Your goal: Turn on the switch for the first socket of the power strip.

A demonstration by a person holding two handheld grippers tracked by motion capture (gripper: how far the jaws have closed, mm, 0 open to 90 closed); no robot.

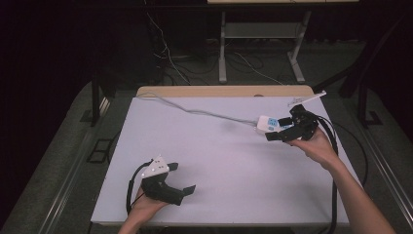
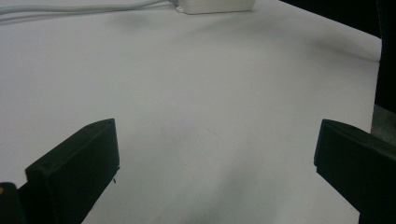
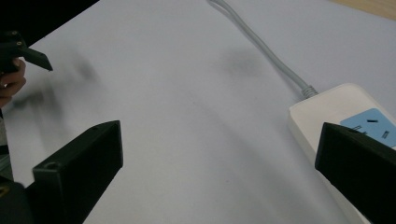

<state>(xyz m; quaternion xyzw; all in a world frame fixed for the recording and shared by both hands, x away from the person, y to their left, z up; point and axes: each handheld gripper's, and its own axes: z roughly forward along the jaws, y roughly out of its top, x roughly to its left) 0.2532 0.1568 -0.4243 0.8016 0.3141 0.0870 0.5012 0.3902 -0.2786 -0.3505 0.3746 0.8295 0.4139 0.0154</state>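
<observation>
Two jaws of your right gripper [image 1: 278,132] gape beside the strip [image 3: 343,123] at three o'clock: rigid, light, slick plastic, so pinch its long sides, while your left gripper [image 1: 184,178] idles, jaws apart.

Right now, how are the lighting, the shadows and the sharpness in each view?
High view: table lit evenly, surroundings dark. Left gripper view: soft and blurry, power strip washed out. Right gripper view: sharper, faint smeared shadows on the table, the other hand dim.
</observation>
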